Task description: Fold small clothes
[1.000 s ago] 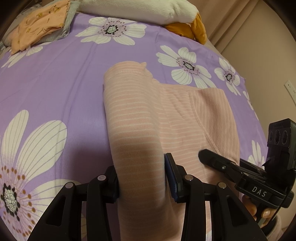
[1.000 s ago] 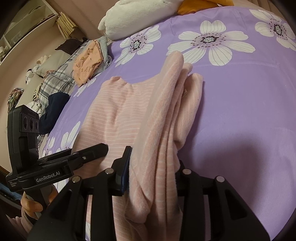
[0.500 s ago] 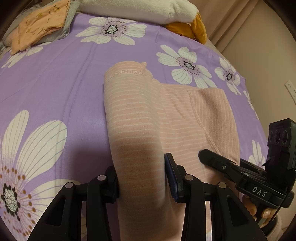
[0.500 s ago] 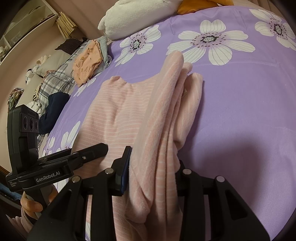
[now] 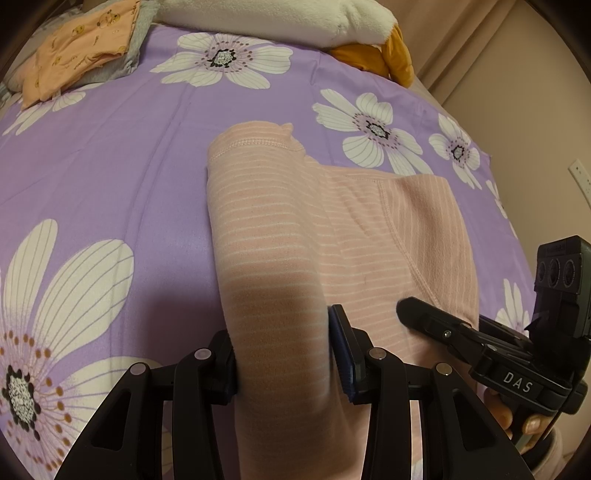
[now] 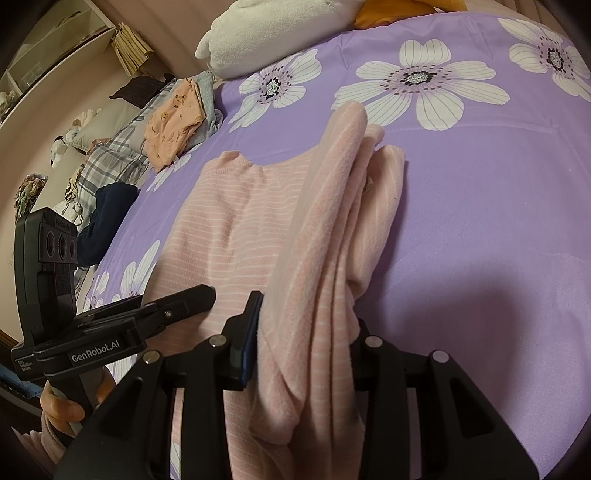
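A pink garment with thin white stripes [image 5: 362, 236] lies on the purple flowered bedspread [image 5: 110, 155]. My left gripper [image 5: 284, 350] is shut on the garment's left side, which rises in a fold between its fingers. My right gripper [image 6: 303, 332] is shut on the bunched right side of the same garment [image 6: 229, 206]. The right gripper also shows in the left wrist view [image 5: 436, 321], low at the right. The left gripper shows in the right wrist view [image 6: 177, 302], low at the left. The garment's near edge is hidden behind both grippers.
A folded orange garment [image 5: 81, 48] lies on grey cloth at the bed's far left, also in the right wrist view [image 6: 173, 118]. A white plush toy [image 5: 273, 18] with orange parts lies at the far edge. Plaid and dark clothes [image 6: 110, 177] lie beyond the bed's left side.
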Available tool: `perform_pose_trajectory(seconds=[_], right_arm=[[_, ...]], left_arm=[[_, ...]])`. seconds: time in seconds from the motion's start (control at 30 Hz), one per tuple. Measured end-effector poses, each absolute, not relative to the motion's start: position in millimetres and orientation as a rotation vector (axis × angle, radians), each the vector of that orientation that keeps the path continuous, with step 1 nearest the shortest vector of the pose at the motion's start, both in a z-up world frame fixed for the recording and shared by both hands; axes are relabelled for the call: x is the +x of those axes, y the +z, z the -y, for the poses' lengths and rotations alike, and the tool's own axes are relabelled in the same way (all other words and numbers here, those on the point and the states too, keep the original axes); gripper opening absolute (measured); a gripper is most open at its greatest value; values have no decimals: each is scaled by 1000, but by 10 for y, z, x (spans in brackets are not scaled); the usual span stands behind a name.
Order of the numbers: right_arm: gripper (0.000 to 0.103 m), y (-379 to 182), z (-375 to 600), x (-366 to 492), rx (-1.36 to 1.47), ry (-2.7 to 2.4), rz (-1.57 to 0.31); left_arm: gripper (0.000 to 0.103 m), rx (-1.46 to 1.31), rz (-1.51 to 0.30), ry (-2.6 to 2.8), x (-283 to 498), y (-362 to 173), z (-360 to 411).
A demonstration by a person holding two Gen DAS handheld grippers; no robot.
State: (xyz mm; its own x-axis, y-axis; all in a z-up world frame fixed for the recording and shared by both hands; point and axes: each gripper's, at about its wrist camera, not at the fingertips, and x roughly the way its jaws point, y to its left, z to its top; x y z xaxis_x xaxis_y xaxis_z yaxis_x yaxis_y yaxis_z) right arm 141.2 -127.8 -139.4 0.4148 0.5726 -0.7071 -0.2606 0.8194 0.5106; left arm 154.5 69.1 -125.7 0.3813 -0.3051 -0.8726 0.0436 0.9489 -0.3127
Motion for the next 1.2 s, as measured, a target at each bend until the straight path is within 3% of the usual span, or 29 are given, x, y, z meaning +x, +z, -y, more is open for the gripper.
perform_pose_trajectory(seconds=[1.2], right_arm=[[47,-1372,1558,1343,360,477,-1020]], left_arm=[[47,-227,-1153,-220,1204,-1220,-808]])
